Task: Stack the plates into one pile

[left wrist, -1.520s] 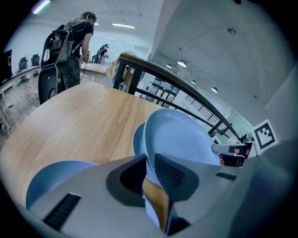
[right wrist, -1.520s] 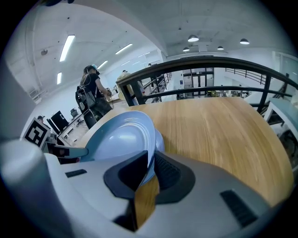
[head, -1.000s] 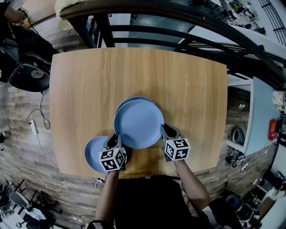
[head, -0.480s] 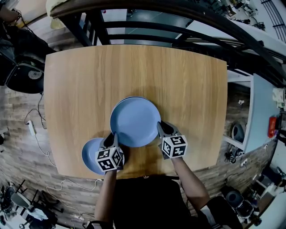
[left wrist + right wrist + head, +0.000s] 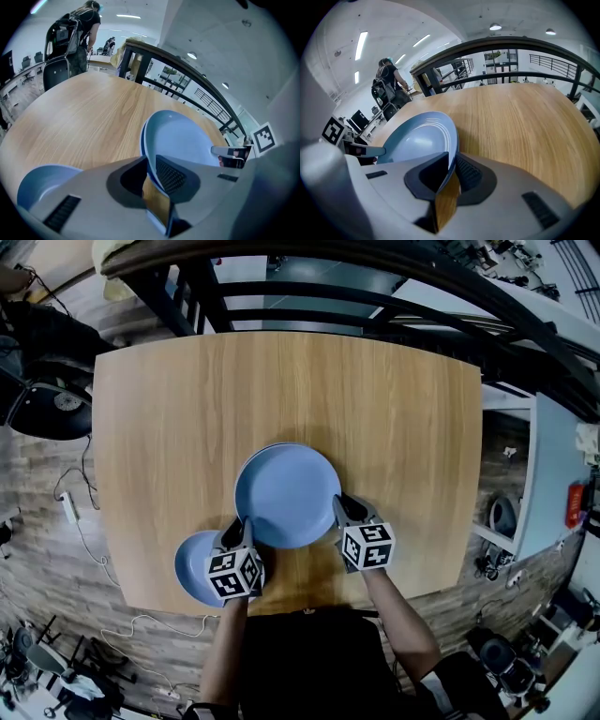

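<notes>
A large blue plate [image 5: 287,495] lies on top of a second large plate whose darker rim [image 5: 142,140] peeks out beneath it, near the middle of the wooden table [image 5: 281,381]. My left gripper [image 5: 244,526] is shut on the top plate's left rim [image 5: 149,159]. On the opposite side, my right gripper [image 5: 343,508] is shut on the right rim [image 5: 452,154]. A smaller blue plate [image 5: 190,566] sits at the front left, partly hidden by the left gripper, and shows low in the left gripper view [image 5: 42,185].
A dark metal railing [image 5: 375,277] runs behind the table's far edge. Office chairs [image 5: 47,409] stand to the left, and cables [image 5: 75,512] lie on the plank floor. A person [image 5: 79,37] stands far off. The table's front edge [image 5: 309,601] is close to my body.
The top large plate, held at both sides, has moved from an offset position to sit squarely over the lower one. Both grippers have kept their hold on its rim.
</notes>
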Tool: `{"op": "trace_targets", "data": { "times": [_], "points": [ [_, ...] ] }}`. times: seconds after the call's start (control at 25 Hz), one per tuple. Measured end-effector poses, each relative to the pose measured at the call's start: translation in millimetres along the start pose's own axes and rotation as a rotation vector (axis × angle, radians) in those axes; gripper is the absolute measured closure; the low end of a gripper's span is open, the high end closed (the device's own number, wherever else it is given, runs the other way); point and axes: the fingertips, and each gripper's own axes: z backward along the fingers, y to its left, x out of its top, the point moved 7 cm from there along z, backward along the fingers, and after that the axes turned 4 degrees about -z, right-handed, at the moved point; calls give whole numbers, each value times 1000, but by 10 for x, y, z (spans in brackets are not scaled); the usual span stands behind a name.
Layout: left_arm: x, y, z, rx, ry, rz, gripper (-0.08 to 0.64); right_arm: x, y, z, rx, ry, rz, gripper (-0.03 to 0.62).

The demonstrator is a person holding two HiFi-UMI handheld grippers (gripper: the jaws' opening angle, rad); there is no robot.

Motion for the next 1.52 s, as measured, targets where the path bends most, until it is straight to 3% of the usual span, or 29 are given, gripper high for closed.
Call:
{"op": "trace_targets", "data": {
  "times": [1.52],
  "points": [
    [14, -39, 44, 66, -26, -51, 445, 16, -14, 6, -4, -22, 44, 503]
  ]
}}
